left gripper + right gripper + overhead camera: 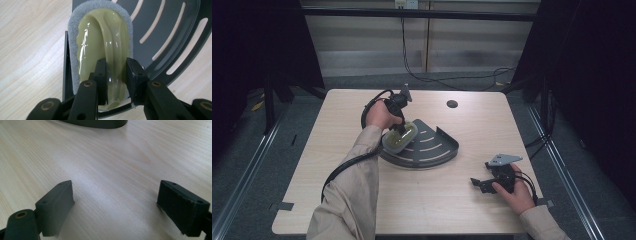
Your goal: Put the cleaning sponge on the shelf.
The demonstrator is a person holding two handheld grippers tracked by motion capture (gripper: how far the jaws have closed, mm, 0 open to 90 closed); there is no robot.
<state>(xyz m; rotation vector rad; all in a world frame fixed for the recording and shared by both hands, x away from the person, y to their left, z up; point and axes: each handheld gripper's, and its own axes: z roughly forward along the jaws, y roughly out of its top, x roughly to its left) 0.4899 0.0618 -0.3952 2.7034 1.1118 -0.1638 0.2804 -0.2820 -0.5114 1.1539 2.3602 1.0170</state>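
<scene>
Gripping the scrubber's point(105, 50) ridge over the rack point(434, 145), the left hand-held gripper point(117, 75) is clamped; the right hand-held gripper point(115, 202) rests wide open near the tabletop's point(452, 200) front-right corner.

Lighting's pretty uneven in the high view: the table point(452, 200) is lit softly from above while both sides fall off into near black. It's a bit grainy and soft too. The left gripper view is sharper, with white glare streaks on the glossy scrubber handle point(105, 40). In the right gripper view the near jaws blur out and throw faint shadows.
</scene>
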